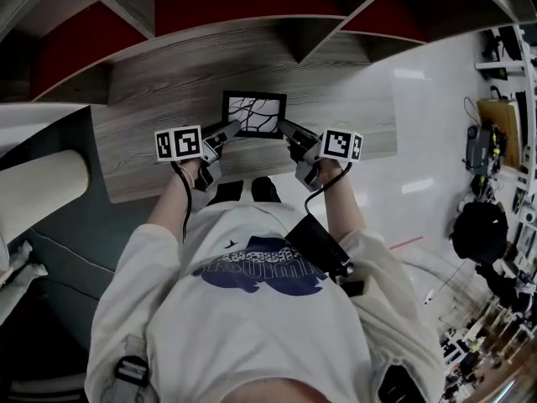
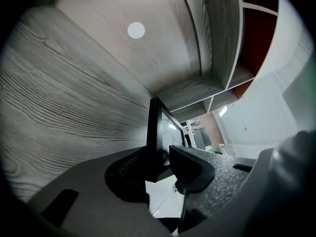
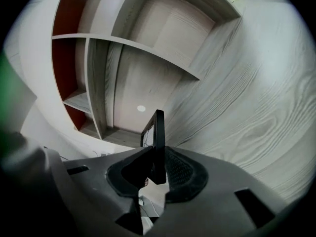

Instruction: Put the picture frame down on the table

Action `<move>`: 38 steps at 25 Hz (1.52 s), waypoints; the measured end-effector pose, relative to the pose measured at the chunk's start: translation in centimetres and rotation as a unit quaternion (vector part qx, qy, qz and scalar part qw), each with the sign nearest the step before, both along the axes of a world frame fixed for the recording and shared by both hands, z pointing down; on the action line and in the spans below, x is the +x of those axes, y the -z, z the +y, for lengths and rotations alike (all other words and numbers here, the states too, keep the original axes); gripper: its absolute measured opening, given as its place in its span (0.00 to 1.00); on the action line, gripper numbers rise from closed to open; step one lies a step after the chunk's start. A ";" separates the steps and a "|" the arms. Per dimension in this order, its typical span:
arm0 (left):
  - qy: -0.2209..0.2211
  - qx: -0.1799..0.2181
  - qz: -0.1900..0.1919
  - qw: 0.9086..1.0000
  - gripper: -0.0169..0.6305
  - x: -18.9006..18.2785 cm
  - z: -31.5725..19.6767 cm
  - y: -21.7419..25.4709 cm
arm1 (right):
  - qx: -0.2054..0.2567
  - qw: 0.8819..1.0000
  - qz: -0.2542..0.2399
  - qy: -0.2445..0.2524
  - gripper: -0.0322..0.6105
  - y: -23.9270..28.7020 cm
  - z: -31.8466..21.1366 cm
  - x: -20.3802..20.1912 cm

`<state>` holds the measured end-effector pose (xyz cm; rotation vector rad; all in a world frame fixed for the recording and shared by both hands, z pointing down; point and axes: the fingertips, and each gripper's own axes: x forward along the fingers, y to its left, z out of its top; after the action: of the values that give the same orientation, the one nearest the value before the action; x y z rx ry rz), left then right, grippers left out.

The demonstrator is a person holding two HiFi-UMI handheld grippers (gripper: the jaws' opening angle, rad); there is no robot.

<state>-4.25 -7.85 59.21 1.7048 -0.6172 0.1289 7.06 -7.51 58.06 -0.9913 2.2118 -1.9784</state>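
Observation:
The picture frame (image 1: 253,114) is black with a white picture of dark branching lines, and it is held over the near part of the grey wood-grain table (image 1: 159,91). My left gripper (image 1: 228,130) is shut on its lower left corner and my right gripper (image 1: 289,132) is shut on its lower right corner. In the left gripper view the frame (image 2: 156,127) shows edge-on between the jaws of the left gripper (image 2: 160,164). The right gripper view has the frame (image 3: 158,132) edge-on too, clamped by the right gripper (image 3: 157,169). Whether the frame touches the table I cannot tell.
Behind the table stand open shelves (image 1: 252,7) with red back panels. White floor (image 1: 436,141) lies to the right, with cluttered equipment (image 1: 495,225) along its far right edge. A pale cushion (image 1: 38,193) sits on dark furniture at the left.

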 end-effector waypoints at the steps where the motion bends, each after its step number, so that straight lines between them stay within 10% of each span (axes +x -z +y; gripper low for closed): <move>1: -0.002 -0.003 -0.007 1.000 0.21 0.1 0.1 -0.5 | -0.006 1.000 0.008 0.002 0.16 -0.6 0.1 0.0; 38: -0.075 -0.005 -0.178 0.981 0.26 -0.5 1.7 -7.0 | -0.089 0.957 0.257 0.101 0.17 -8.4 1.7 -0.7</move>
<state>-4.75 -6.10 66.17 1.7324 -0.7473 0.5539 6.34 -5.78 66.49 -1.5097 2.4985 -2.2453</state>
